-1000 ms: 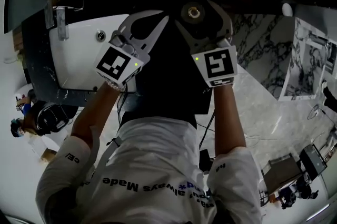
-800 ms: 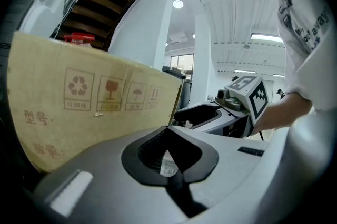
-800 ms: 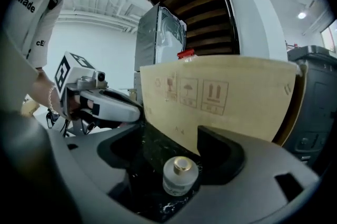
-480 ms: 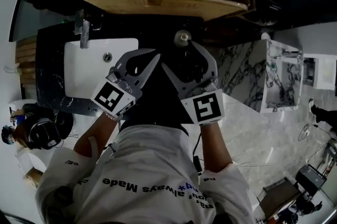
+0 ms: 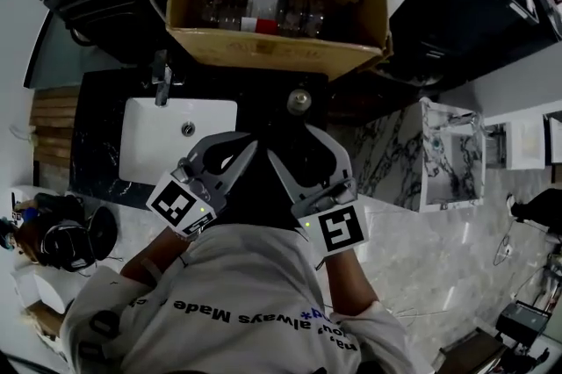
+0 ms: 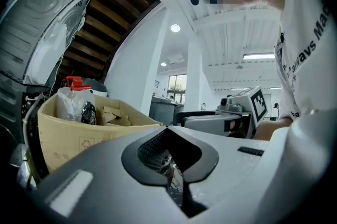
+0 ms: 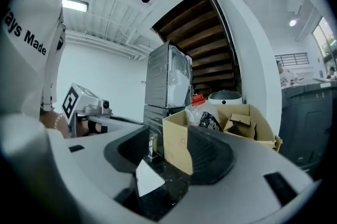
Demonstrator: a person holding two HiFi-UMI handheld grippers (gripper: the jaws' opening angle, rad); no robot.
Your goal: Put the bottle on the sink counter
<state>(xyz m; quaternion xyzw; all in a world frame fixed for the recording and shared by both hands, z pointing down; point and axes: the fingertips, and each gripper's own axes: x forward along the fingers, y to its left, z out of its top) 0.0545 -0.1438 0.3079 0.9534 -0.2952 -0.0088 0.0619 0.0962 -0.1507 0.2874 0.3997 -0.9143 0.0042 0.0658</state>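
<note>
The bottle stands upright on the black sink counter, seen from above as a round cap, to the right of the white basin. My right gripper is a little short of the bottle and not touching it. Its jaws are closing and nothing is between them. In the right gripper view, my right gripper frames only bare counter and the box. My left gripper hovers beside it over the counter edge. In the left gripper view, the pads of my left gripper nearly meet and hold nothing.
An open cardboard box with bottles and bags sits behind the counter, also visible as the box. A faucet stands at the basin's back edge. A marble panel drops off at the counter's right side.
A second ago the right jaws stood around the bottle's top. Both grippers have since drawn back toward the person, leaving the bottle on the counter, and the right jaws have narrowed.
</note>
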